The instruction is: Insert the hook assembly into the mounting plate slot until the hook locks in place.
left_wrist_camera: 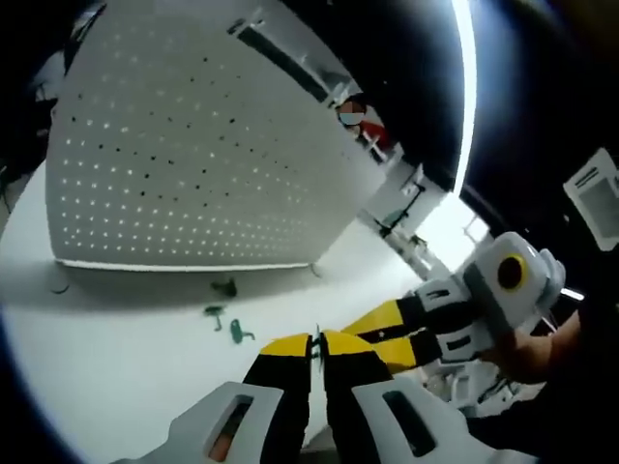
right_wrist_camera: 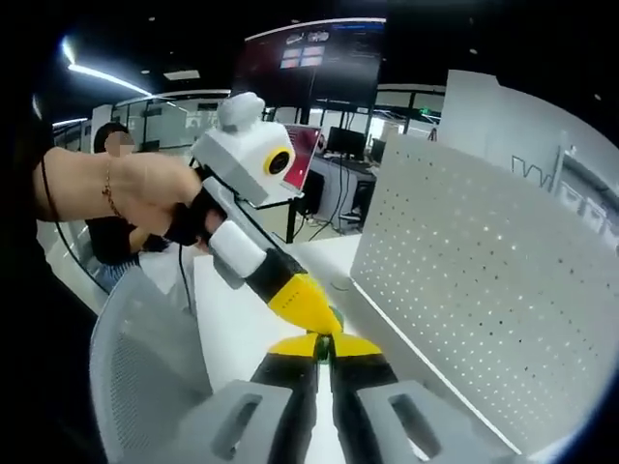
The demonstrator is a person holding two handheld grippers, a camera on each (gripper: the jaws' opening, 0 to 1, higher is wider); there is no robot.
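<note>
Both tools meet tip to tip above the desk [left_wrist_camera: 116, 348], in front of the upright perforated plate [left_wrist_camera: 193, 145]. In the left gripper view, the left tool [left_wrist_camera: 316, 350] has its jaws together, with a thin dark sliver between the tips; whether this is a hook cannot be told. The right tool [left_wrist_camera: 382, 333] enters from the right, and its jaw state cannot be read here. In the right gripper view, the right tool [right_wrist_camera: 324, 350] has its jaws together on a small dark item at the tips, too small to identify, with the left tool [right_wrist_camera: 308, 304] touching from above. Several small dark green hooks [left_wrist_camera: 224, 311] lie on the desk just in front of the plate base, apart from both tools. The step in hand appears to be settling the grip on a hook before insertion. Keep the jaws firmly closed, orient the hook prongs toward the plate, then advance square to the holes; a tilted approach would likely bind. Keep the plate and loose hooks in sight.
</note>
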